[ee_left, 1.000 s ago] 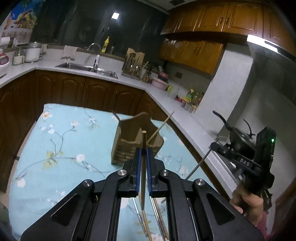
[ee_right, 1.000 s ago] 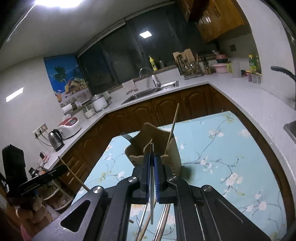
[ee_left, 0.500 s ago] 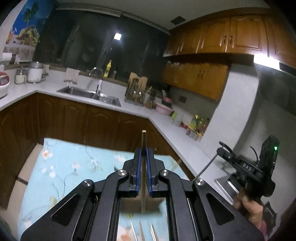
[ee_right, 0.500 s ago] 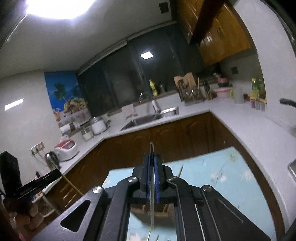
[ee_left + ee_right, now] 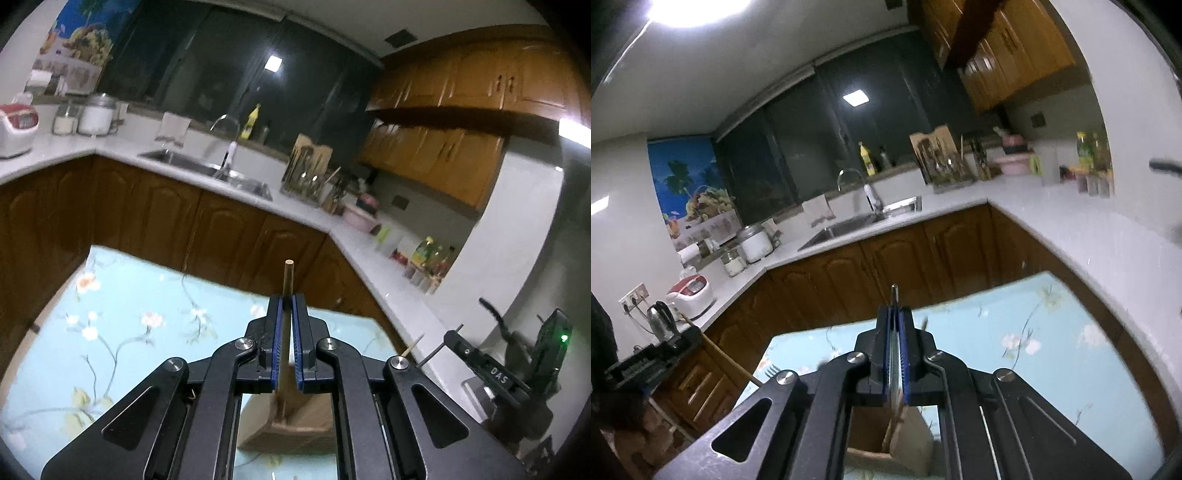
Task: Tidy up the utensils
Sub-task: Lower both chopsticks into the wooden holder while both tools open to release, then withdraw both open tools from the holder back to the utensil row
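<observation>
The left gripper (image 5: 284, 347) has its fingers pinched tight on a wooden chopstick (image 5: 287, 291), which stands upright with its blunt top poking out above the pads. Its lower end hangs just over the wooden utensil holder (image 5: 295, 421), which sits on the table (image 5: 122, 332) with the flowery blue cloth, near the far edge. A chopstick like that should be light and stiff, but smooth and round, so it can probably twist or slide in the pads. Gripping it around the middle, as here, looks about right.

Over on the right, the right gripper (image 5: 894, 354) is closed on a thin metal utensil (image 5: 894, 295). Only the narrow handle end shows above the fingers, so it's hard to tell if it's a fork or spoon. It likewise hangs over the holder (image 5: 905, 435), where another stick already leans inside. Metal will likely be a bit heavier and slicker than the wood.

As for room, the cloth is open on both sides of the holder, and the brown cabinets (image 5: 221, 236) stand well back. The tight spot is the holder's opening, with both grippers crowding it at once.
</observation>
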Demonstrator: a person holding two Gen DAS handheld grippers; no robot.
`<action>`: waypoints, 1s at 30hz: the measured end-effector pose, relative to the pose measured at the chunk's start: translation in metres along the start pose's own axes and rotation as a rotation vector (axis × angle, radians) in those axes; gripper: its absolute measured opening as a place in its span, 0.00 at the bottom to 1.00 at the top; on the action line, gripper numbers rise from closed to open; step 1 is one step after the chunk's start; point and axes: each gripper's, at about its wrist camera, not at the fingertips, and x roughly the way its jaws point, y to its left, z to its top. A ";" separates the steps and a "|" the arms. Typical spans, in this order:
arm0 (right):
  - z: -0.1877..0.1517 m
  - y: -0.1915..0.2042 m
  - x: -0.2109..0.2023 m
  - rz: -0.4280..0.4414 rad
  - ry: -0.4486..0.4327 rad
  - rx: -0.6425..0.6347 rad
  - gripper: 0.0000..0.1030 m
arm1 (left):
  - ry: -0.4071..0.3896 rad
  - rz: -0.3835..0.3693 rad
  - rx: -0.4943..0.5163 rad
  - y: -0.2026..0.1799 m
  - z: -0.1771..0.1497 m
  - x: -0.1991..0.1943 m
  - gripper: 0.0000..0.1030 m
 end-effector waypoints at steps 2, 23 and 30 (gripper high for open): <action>-0.010 -0.005 0.006 -0.006 0.014 0.012 0.04 | 0.019 0.003 -0.013 0.004 -0.011 0.009 0.04; -0.021 -0.009 0.018 0.018 0.099 0.044 0.28 | 0.084 0.004 0.031 -0.002 -0.023 0.022 0.13; -0.011 -0.006 -0.017 0.067 -0.003 0.047 0.80 | 0.045 0.028 0.010 0.004 -0.023 -0.009 0.76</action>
